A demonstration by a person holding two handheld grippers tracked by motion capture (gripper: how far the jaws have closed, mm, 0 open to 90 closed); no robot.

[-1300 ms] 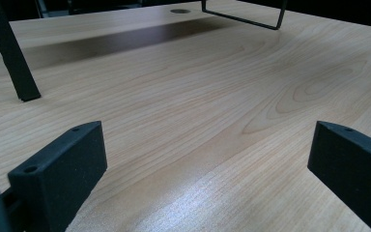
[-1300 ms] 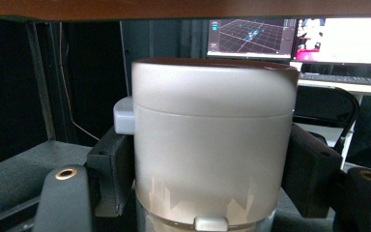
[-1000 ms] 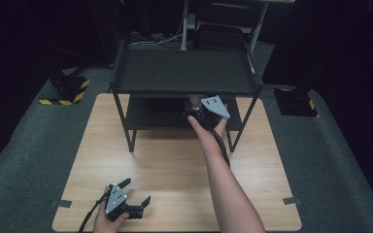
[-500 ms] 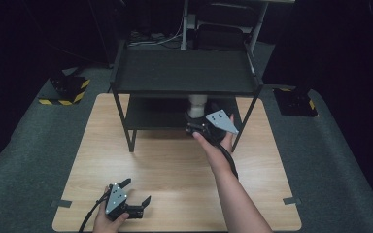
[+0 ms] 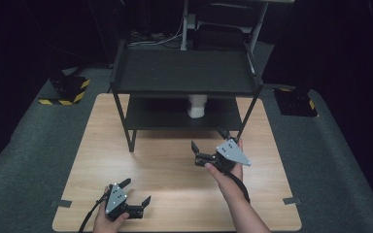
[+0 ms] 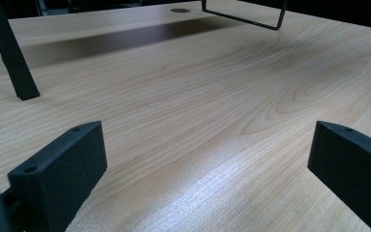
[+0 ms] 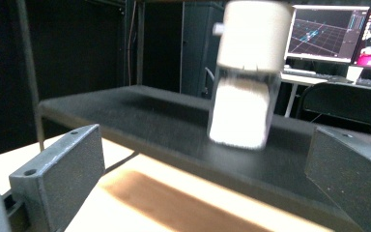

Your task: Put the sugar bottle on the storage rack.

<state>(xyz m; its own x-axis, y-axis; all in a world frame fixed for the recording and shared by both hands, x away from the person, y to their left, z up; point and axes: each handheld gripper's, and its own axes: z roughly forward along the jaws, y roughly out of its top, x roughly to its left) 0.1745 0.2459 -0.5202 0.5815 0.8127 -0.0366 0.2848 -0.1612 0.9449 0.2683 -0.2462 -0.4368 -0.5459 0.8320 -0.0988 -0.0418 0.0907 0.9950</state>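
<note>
On the lower shelf [image 5: 175,119] of the black rack [image 5: 182,73], a white jar [image 5: 196,106] is standing upright. The right gripper [image 5: 209,145] is hovering just in front of the rack, jaws spread and empty. The left gripper [image 5: 136,191] is sitting low over the wooden table [image 5: 165,165], near its front edge, jaws spread wide.
</note>
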